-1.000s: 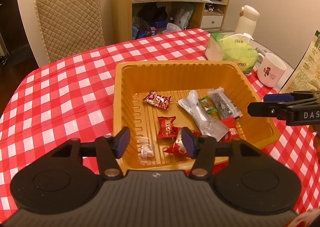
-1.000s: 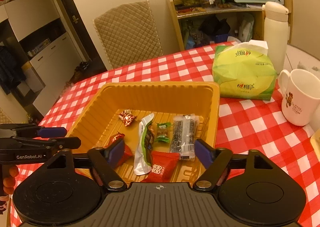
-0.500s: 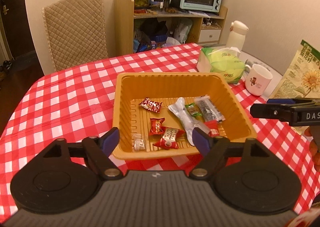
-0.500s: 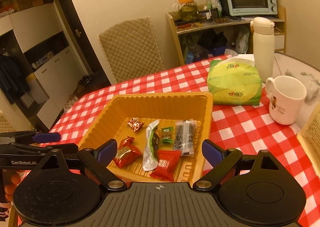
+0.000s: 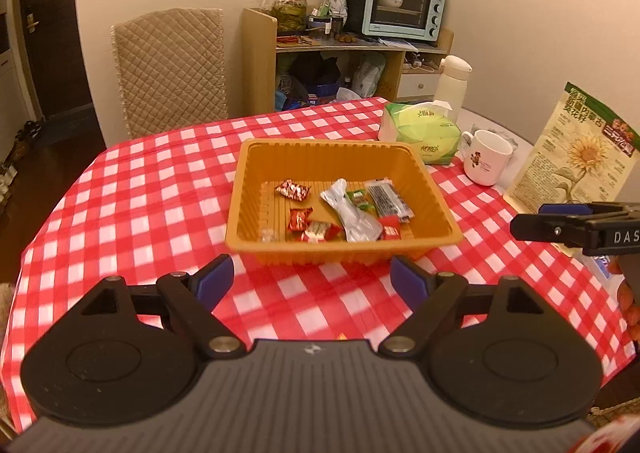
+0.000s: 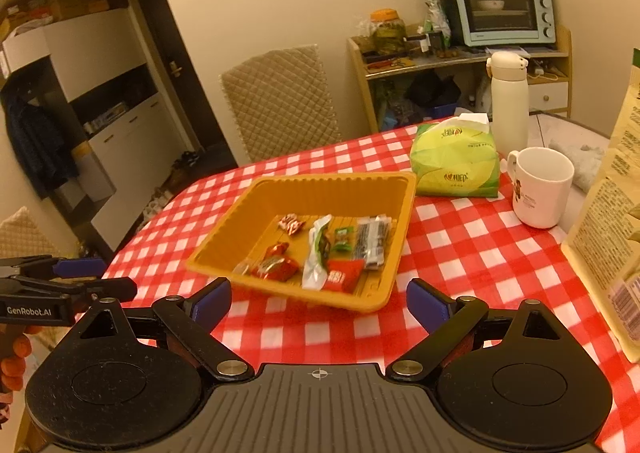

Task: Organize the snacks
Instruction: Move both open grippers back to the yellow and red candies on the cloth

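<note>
Red-checked tablecloth (image 5: pixel 160 189) covers the table. Nearest, the left gripper (image 5: pixel 308 281) and right gripper (image 6: pixel 318 303) both hang spread wide and empty. Beyond, the orange tray (image 5: pixel 340 249) holds light, crinkly, slippery snack packets (image 5: pixel 352 213), best pinched by their sealed ends; one clear wrapper is indistinct. Both grippers have pulled back from the tray and widened.

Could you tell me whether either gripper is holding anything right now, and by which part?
Nothing is held: the left gripper and right gripper are both open and empty, short of the orange tray.
</note>
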A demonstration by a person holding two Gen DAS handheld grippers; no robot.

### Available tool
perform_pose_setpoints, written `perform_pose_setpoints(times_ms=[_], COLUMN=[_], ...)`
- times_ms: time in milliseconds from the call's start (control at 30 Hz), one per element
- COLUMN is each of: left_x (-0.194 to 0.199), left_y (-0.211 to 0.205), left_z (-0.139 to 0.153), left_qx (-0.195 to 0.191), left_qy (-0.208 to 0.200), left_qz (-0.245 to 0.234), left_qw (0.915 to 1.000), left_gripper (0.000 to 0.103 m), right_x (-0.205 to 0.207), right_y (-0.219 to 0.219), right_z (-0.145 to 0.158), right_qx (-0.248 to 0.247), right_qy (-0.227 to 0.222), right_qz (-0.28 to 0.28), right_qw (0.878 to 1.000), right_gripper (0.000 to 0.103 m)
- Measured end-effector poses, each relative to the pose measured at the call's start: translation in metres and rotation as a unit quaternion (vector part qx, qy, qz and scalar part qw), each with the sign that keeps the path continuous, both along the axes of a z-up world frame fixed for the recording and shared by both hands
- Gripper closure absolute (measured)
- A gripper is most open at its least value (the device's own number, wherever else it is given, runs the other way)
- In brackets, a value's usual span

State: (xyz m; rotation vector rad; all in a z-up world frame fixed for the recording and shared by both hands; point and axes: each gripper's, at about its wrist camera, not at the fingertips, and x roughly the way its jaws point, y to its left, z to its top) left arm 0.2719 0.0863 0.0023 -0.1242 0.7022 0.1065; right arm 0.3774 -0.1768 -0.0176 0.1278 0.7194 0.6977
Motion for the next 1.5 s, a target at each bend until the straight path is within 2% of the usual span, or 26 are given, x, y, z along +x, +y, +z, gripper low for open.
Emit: perform_pose_setpoints(times_ms=[267,667,900,1500], left_x=[-0.052,-0.114,-0.134,-0.160], left_y=[-0.019,-0.054,-0.068,-0.081], left_z=[0.002,-0.011,-0.019,-0.048], left_qx=[-0.018,-0.019,-0.027,-0.044], left_qy=[0.002,0.028,0.041,0.083], left_qz=[0.028,0.057,0.070,0.104], left_qw=[0.9994,0.9978,0.9964,0.9901], left_gripper=[0.019,0.018,0.018,0.018], right_x=[-0.040,-0.088,-0.108,-0.130], right_y=[-0.016,-0.031,-0.036,-0.034], right_z=[-0.004,-0.017,-0.026,-0.062], right_qx=[-0.007,-0.037,-0.054,-0.086], right_qy=[0.009,0.010,0.008,0.048], right_qz=[0.025,0.087,0.112,0.161], right_qw=[1.000,0.995,0.992,0.982], right_gripper=[0.009,0.009,0.009,0.009])
